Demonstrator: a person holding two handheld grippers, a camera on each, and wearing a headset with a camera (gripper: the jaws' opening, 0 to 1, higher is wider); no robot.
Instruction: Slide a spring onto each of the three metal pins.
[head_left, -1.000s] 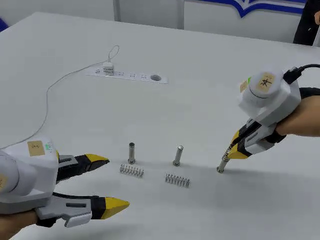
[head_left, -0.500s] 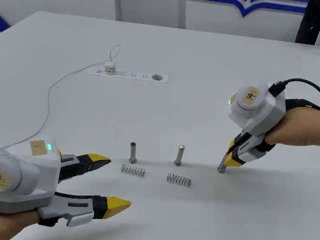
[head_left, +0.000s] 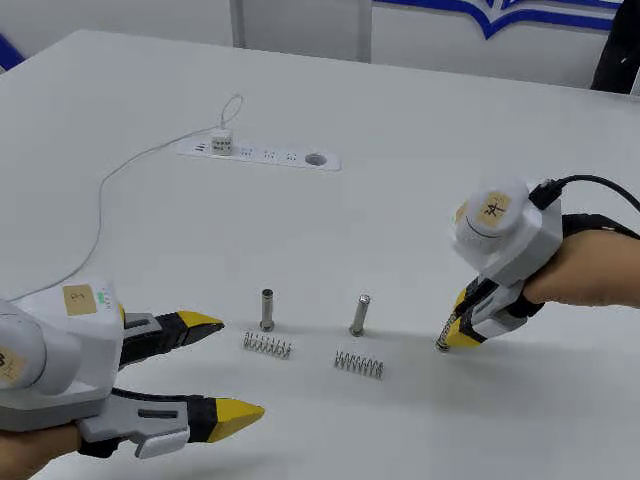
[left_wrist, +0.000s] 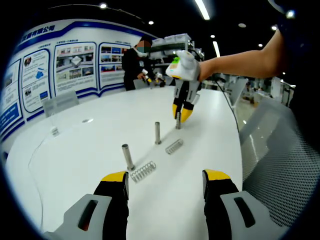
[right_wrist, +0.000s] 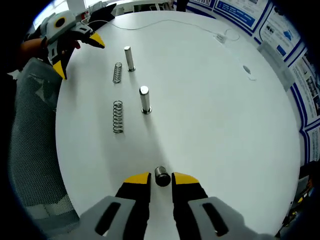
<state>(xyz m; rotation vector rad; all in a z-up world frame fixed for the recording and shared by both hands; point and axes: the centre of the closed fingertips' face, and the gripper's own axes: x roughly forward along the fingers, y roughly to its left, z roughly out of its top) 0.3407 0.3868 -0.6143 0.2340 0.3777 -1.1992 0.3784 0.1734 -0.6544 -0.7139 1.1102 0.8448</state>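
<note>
Right gripper (head_left: 456, 337) lowered down rightmost pin (right_wrist: 162, 176), now nearer table (head_left: 400, 210).

Head view: from above, facing forward and down across the white surface (head_left: 400, 130), mid distance. Left gripper view: low, close to the surface, facing along the pin row toward the right gripper (left_wrist: 181, 116). Right gripper view: steep, nearly top-down, very close on the third pin (right_wrist: 162, 176) between its jaws. All share the middle pin (head_left: 359, 313) and loose springs (head_left: 358, 364).

There, the right gripper (head_left: 453, 336) hides most of the third pin (right_wrist: 162, 176). Clamped on it or just flanking? Can't tell. The left gripper (head_left: 241, 364) runs off the bottom-left picture edge.
</note>
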